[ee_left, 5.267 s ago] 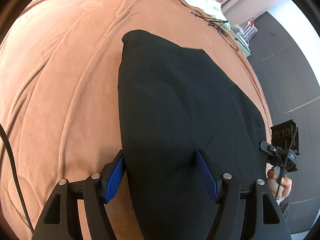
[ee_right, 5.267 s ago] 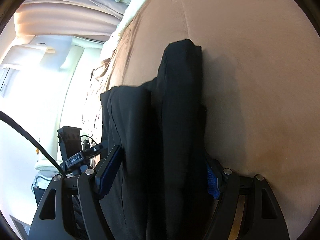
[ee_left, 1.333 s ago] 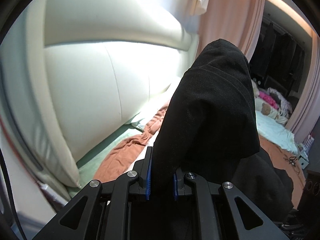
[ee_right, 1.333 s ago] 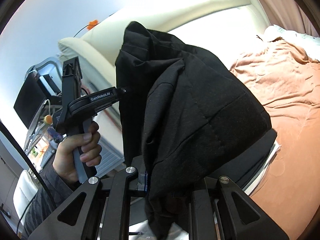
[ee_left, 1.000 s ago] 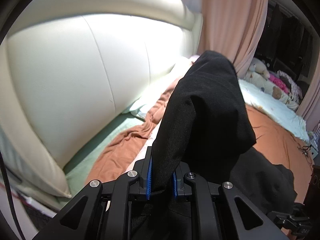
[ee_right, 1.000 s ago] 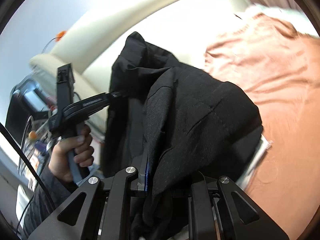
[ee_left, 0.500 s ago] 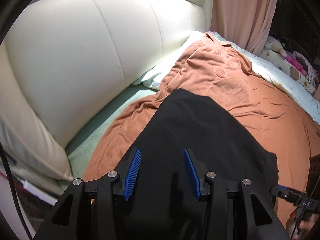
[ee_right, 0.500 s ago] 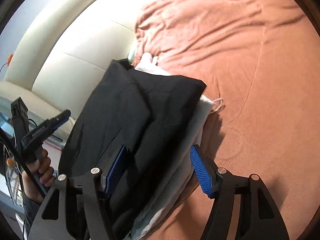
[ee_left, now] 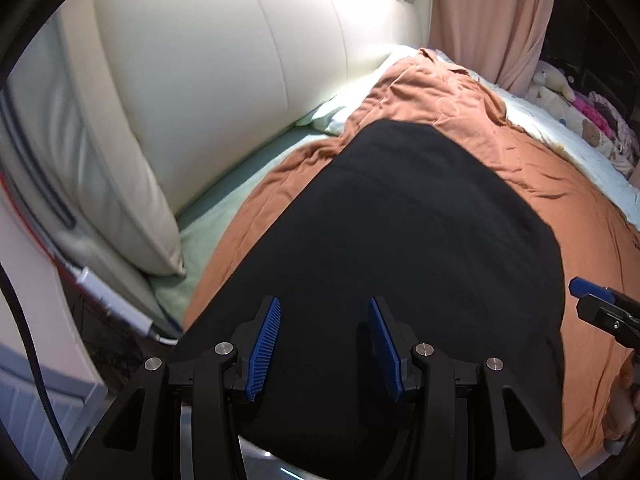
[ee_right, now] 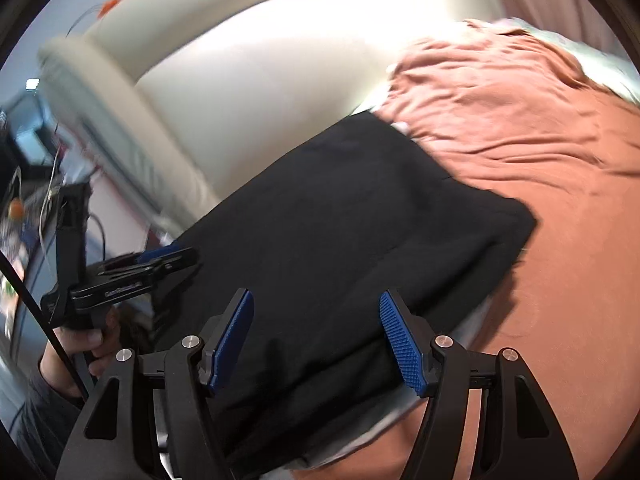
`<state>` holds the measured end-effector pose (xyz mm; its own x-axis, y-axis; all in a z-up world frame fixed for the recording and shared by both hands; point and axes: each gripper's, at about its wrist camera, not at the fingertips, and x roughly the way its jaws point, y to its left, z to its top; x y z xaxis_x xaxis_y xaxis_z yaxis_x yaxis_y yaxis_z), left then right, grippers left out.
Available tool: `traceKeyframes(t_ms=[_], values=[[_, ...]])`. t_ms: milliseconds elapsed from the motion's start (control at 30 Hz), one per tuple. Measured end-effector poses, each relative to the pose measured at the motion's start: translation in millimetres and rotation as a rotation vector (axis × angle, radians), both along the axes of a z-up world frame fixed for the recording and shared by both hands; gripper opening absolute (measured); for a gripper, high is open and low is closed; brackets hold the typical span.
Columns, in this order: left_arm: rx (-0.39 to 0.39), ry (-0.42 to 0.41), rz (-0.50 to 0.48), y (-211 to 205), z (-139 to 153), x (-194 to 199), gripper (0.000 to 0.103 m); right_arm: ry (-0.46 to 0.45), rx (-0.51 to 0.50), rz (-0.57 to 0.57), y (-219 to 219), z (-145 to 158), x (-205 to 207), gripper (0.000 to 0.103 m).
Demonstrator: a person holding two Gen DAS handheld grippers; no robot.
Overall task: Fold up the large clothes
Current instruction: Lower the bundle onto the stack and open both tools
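The folded black garment [ee_left: 420,248] lies flat at the near left corner of the bed, on the orange blanket [ee_left: 568,200], beside the cream headboard [ee_left: 224,80]. One second earlier both claws held it pinched in the air. The left claw [ee_left: 324,346] and right claw [ee_right: 316,344] have since opened; both stand parted above the cloth, gripping nothing.

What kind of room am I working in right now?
Most likely a bedroom: a cream padded headboard, an orange blanket spread over the bed, and stuffed toys at its far side.
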<state>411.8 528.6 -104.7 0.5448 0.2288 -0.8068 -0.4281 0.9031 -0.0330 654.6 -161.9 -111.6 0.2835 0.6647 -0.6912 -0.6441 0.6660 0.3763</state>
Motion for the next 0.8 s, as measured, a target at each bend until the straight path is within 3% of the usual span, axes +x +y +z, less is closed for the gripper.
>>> traceKeyframes(t_ms=[167, 333, 533, 800], values=[[-0.014, 0.017, -0.004, -3, -16, -16, 0.048, -0.027, -0.133, 0.122, 45, -6, -20, 0.064], [-0.023, 0.042, 0.008, -9, -21, -32, 0.048, -0.017, -0.219, 0.149, 48, -22, -33, 0.064], [-0.048, 0.014, 0.015, -29, -12, -52, 0.048, 0.002, -0.202, 0.155, 24, -6, -37, 0.064], [-0.058, -0.019, -0.006, -70, 11, -81, 0.048, -0.016, -0.177, 0.063, -32, 34, -57, 0.064]])
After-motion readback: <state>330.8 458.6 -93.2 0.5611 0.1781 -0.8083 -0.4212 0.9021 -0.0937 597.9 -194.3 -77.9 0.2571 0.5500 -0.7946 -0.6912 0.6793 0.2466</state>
